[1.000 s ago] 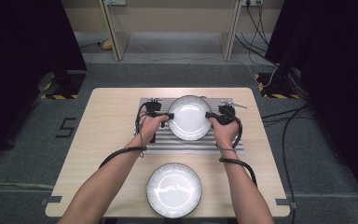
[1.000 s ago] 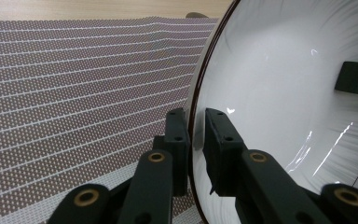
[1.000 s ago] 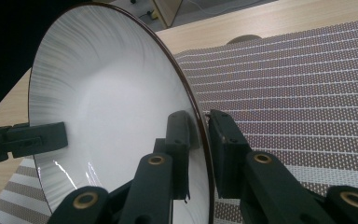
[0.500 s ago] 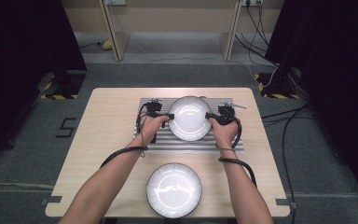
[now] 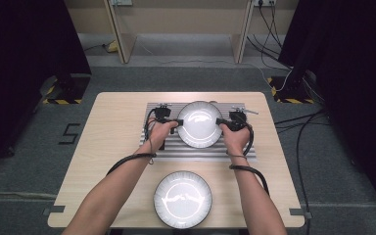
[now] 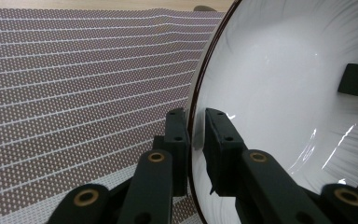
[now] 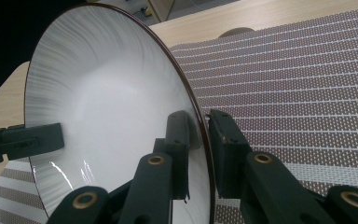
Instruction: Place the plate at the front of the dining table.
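Both grippers pinch one white plate over the striped mat.

High view: left gripper and right gripper clamp opposite rims of the plate above the placemat. Left gripper view: jaws closed on the rim. Right gripper view: the same.

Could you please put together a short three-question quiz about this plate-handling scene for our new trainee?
1. True or false: both grippers grip the same plate.
2. What lies under the held plate? A) a bare table B) a striped mat C) a tray
3. Where does the second plate sit?

Key:
1. True: the left gripper and right gripper clamp opposite rims of the held plate.
2. B: the striped mat.
3. The second plate lies flat on the table near the person's edge, between the forearms, untouched.
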`<state>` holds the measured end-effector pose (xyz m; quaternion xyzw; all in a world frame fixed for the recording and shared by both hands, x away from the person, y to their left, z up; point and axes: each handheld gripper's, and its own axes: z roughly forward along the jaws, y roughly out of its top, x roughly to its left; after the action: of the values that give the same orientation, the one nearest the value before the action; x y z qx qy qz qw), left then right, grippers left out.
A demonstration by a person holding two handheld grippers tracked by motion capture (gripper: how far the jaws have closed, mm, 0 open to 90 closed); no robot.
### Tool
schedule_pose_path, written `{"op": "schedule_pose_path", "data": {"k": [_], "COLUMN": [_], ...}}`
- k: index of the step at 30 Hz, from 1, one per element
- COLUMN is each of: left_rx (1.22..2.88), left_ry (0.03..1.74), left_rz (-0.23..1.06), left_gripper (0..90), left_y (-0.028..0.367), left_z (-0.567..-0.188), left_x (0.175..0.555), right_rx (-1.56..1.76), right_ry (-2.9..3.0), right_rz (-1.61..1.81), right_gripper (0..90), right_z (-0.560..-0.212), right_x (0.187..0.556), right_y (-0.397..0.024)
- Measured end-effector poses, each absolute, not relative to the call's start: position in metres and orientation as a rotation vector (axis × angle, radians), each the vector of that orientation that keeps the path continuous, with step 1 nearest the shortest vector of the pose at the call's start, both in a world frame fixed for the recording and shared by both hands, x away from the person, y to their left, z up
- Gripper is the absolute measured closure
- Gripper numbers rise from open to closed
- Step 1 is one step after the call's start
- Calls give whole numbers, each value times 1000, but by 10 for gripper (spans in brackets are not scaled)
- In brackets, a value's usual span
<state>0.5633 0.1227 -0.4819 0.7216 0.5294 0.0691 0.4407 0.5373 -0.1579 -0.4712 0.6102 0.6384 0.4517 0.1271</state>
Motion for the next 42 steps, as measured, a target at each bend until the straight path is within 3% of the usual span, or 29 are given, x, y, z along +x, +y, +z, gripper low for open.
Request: {"op": "schedule_pose_path", "data": {"k": [42], "left_rx": [1771], "left_ry": [1375], "left_rz": [155], "left_gripper": [793], "left_y": [116], "left_z": [-488], "left_x": [571], "right_rx": [1837], "right_ry": [1821], "right_rz": [1275], "right_gripper": [782], "right_z": [-481], "right_x": [544], "right_y": [-162]}}
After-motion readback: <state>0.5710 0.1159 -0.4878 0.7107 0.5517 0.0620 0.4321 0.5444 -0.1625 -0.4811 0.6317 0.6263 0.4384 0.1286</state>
